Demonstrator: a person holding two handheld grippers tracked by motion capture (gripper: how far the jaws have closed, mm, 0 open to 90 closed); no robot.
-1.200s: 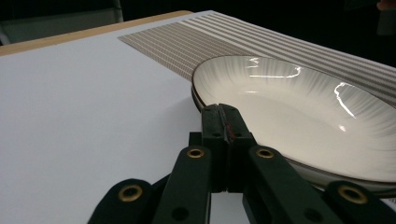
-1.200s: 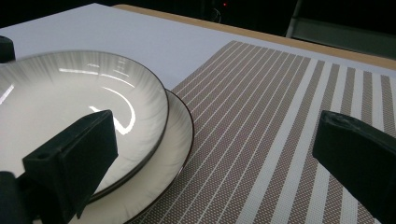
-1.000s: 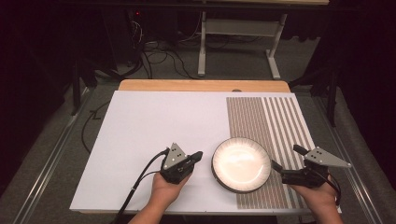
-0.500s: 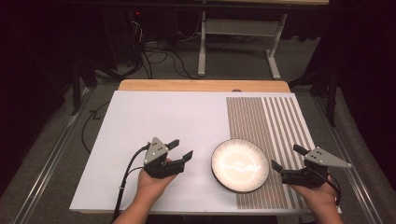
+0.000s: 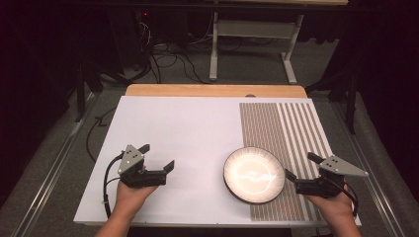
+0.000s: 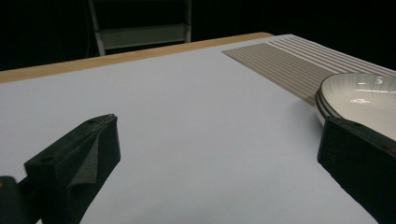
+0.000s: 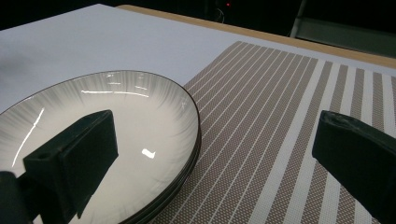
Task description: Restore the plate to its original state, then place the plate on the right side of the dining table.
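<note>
Near the table's front edge at about five o'clock: plate, round, glossy, pale with a dark rim, lying flat, its right half on striped mat and its left half on white sheet. Doubled rim line in the right gripper view, so possibly two plates stacked; cannot tell for sure. At nine o'clock of the plate, well apart from it: left gripper, jaws spread wide after just opening, nothing between them but bare sheet. At three o'clock of the plate, just beside the rim: right gripper, jaws also spread wide and aimed at the plate, no contact visible. By the look of the glaze, probably stiff ceramic: fairly heavy for its size, slick under rubber pads, liable to chip or crack if dropped or knocked against the table. Best taken at the raised rim, one jaw over the lip and one slid beneath, at the three o'clock edge closest to the right gripper. Worth keeping level on the lift, with a second hold at nine o'clock if indeed stacked.
</note>
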